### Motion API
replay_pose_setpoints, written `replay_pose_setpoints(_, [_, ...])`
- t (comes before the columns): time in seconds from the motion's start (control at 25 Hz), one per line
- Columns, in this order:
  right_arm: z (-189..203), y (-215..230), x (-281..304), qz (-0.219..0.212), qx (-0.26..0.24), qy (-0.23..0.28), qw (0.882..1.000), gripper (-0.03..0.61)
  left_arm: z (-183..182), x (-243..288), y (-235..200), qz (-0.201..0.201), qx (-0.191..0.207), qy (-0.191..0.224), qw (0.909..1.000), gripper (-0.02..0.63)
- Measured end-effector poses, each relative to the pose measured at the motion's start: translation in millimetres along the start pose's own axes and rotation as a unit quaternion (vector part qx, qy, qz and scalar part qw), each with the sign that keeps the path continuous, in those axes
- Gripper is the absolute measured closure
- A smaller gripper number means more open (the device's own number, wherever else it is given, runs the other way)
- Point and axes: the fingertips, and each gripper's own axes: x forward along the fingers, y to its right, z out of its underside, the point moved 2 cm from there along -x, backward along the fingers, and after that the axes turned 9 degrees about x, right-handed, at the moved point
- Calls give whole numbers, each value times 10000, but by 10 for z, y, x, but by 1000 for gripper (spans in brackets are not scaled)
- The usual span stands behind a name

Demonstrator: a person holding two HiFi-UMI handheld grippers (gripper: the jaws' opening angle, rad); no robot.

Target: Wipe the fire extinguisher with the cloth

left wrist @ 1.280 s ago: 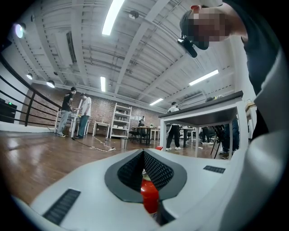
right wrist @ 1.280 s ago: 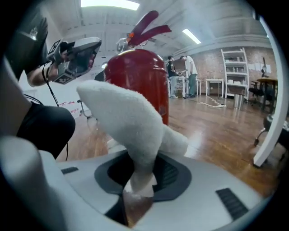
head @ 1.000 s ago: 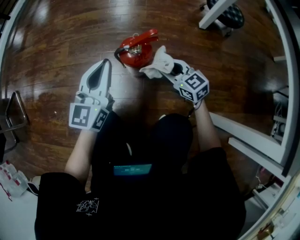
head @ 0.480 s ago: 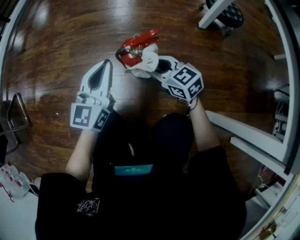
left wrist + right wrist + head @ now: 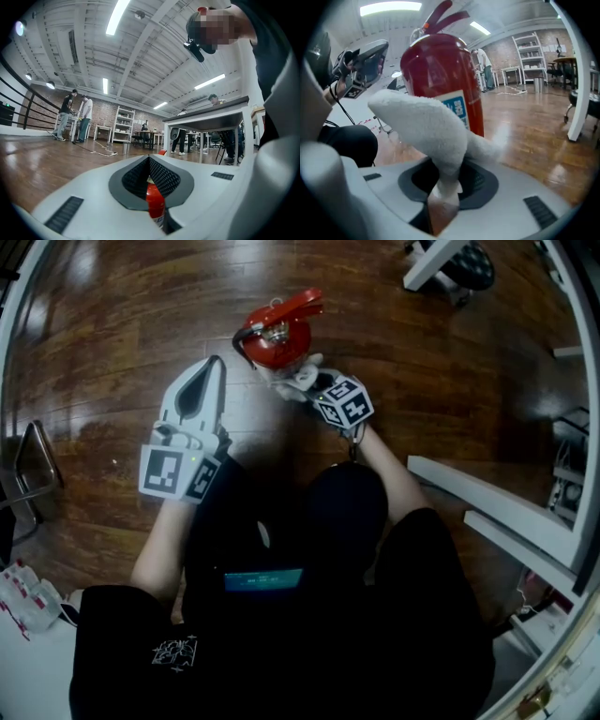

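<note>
Gripping the cloth (image 5: 426, 126) against the fire extinguisher (image 5: 440, 61), right tongs (image 5: 443, 185) clamped; left tongs (image 5: 149, 159) together

Dark glossy wooden floor (image 5: 112, 334); a brick wall (image 5: 105, 119) behind white shelving (image 5: 123, 124), long tables (image 5: 211, 117), strip lights (image 5: 117, 16) along the grey ceiling

Both are the same kit – the left gripper (image 5: 212, 371) and right gripper (image 5: 311, 385) have smooth pale grey fingers (image 5: 79, 197) with dark mesh pads (image 5: 164, 177) on the inner faces. Behind the fingers each carries a cube with black-and-white square markers. The left cube (image 5: 175, 474) has a tiny green light (image 5: 192, 460), and a thin dark cord (image 5: 353, 439) trails back off the right cube (image 5: 343, 402). The person's in a black short-sleeved top (image 5: 309, 652) with a small white print (image 5: 175, 651) – dark trousers (image 5: 347, 502) too.
</note>
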Motion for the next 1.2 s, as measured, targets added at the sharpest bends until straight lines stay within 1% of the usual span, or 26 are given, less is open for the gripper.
replay_pose_setpoints(0.12, [-12,-2,-44,-94,0,85,9999,454,14,-12,0,-13,-11,-9,10000,612])
replay_pose_setpoints(0.24, [-277,-99,-366,-314,-99,517,9981,454,12,-10,-28,-23,-32,7,10000,612])
replay_pose_setpoints(0.32, [-530,-136,-686,-513,-342,744,9953,453,-4,-3,-45,-25,-53,42,10000,612])
replay_pose_setpoints(0.4, [-792,-136,-1008,-638,-804,814,9914,453,-15,-5,-45,-21,-71,67,10000,612])
replay_pose_setpoints(0.48, [-1040,-86,-1227,-613,-1323,766,9863,453,-11,-10,-39,-16,-79,68,9999,611])
replay_pose_setpoints(0.56, [-1257,11,-1296,-483,-1767,639,9810,453,-4,-1,-21,-11,-81,65,9999,612])
replay_pose_setpoints(0.68, [-1448,71,-1175,-436,-2272,307,9724,454,5,0,34,-13,-76,42,10000,611])
replay_pose_setpoints(0.8, [-1467,65,-918,-483,-2566,17,9653,454,12,-28,50,-52,-56,13,10000,612])
replay_pose_setpoints(0.84, [-1432,91,-829,-463,-2565,-48,9654,454,13,-39,45,-70,-48,7,10000,612])
replay_pose_setpoints(0.92, [-1294,188,-662,-425,-2381,-135,9702,454,20,-62,33,-104,-41,-16,9999,612])
replay_pose_setpoints(1.08, [-788,408,-282,-412,-1684,-296,9844,454,65,-91,23,-156,-53,-56,9998,612])
replay_pose_setpoints(1.2, [-392,502,-57,-361,-1091,-334,9928,454,94,-97,43,-166,-75,-69,9998,612])
